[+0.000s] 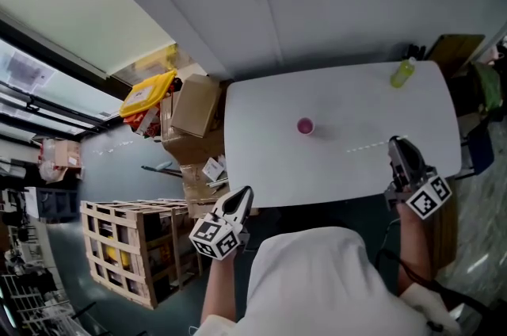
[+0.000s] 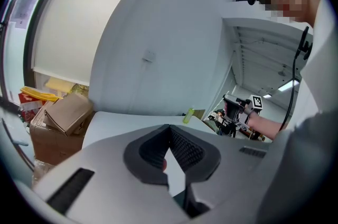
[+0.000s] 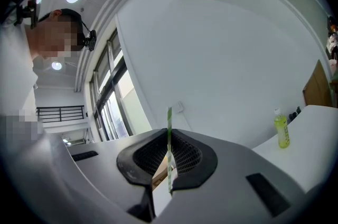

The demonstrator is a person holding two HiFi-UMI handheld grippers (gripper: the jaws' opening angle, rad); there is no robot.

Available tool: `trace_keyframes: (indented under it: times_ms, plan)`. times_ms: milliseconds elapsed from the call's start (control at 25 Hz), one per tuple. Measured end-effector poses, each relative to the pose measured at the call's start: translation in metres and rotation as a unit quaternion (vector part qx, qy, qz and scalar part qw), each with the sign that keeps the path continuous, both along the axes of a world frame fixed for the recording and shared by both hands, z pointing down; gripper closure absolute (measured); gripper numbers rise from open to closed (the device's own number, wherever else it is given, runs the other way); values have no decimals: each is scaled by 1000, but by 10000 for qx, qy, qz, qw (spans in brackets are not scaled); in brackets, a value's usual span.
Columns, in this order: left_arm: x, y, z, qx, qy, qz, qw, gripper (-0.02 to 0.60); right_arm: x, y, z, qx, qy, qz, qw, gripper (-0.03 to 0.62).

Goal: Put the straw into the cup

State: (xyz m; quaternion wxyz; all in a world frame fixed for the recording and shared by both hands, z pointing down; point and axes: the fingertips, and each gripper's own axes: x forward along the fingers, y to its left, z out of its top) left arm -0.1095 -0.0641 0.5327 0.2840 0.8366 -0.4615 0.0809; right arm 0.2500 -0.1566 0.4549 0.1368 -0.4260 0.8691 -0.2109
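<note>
A small pink cup stands upright near the middle of the white table. My right gripper hovers at the table's near right edge, shut on a thin green-and-white striped straw. In the head view the straw points left toward the cup and ends well short of it. In the right gripper view it stands up between the pads. My left gripper is off the table's near left corner, shut with nothing in it.
A yellow-green bottle stands at the table's far right corner. Cardboard boxes and a wooden crate are on the floor to the left of the table. A wall runs behind the table.
</note>
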Motion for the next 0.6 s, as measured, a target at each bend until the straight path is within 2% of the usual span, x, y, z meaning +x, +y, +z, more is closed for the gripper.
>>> trace_keyframes:
  times_ms: [240, 600]
  plan:
    - [-6, -19, 7, 42, -75, 54, 9999, 580, -22, -23, 23, -131, 216, -31, 9997, 548]
    - [-19, -65, 25, -39, 56, 168, 9998, 580, -64, -67, 56, -355, 514, 155, 9979, 548]
